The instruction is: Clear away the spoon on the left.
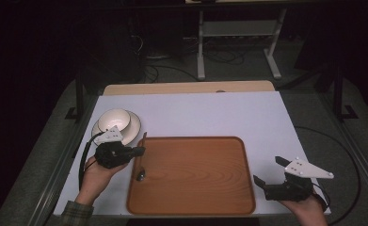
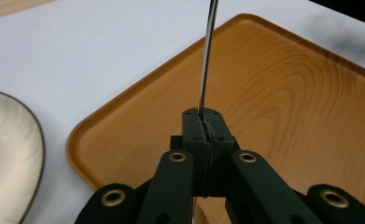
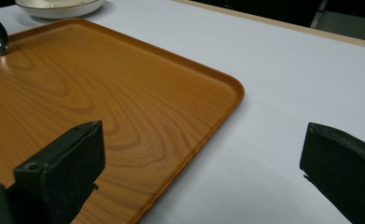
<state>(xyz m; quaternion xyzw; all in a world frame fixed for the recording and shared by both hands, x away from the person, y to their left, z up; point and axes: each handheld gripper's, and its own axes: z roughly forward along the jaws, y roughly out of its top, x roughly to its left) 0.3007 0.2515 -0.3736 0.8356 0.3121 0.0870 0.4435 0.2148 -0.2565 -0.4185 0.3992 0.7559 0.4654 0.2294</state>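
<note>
Left gripper point(image 1: 137, 151) jaws clamped on spoon point(image 1: 141, 175) handle, bowl end on tray point(image 1: 191, 200) near left edge. Thin handle may pivot, slip. Right gripper point(image 1: 268, 172) jaws apart, empty, beside tray's right edge.

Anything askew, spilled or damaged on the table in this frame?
Nothing spilled or damaged. The metal spoon stands tilted, its bowl on the wooden tray and its handle clamped in the left gripper, so it is held, not dropped. The white bowl sits on its plate beside the tray. The right gripper is open.
</note>
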